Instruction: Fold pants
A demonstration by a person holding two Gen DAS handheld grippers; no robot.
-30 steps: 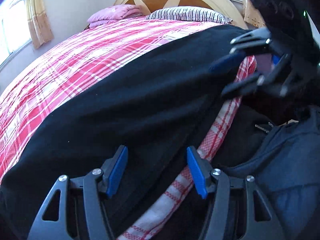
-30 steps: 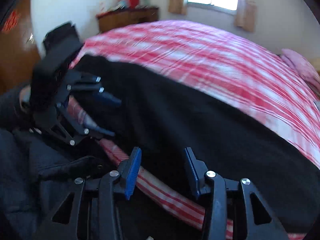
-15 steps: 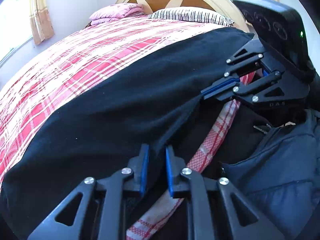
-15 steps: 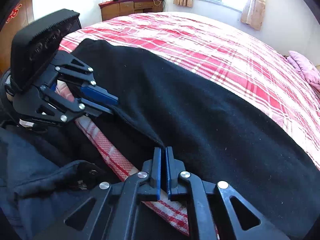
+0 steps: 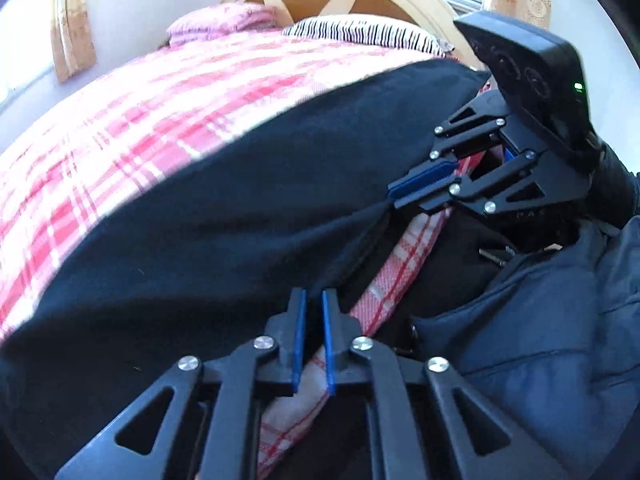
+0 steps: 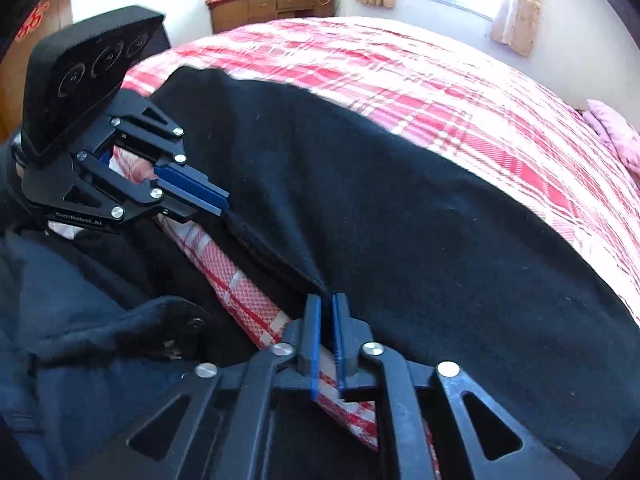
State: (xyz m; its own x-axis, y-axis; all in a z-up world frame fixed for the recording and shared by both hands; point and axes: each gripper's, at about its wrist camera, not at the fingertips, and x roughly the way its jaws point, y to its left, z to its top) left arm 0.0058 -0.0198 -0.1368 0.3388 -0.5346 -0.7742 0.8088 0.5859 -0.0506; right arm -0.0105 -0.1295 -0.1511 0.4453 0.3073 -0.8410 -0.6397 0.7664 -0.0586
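The black fleece pants [image 5: 224, 216] lay flat across the frame's centre on the red-plaid bedspread [image 6: 460, 80], both the left gripper [image 5: 314, 300] and the right gripper [image 6: 326, 304] pinching their near edge, the right's jaws easing open, folding apparently barely begun.

Black pants [image 5: 208, 216], spread flat across bed [image 5: 120, 128]

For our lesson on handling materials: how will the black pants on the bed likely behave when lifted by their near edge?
The black pants will probably be floppy: the edge sags between the left gripper and right gripper. The wide spread over the plaid bedspread suggests trailing and dragging. The matte, fuzzy-looking cloth seems unlikely to slip.
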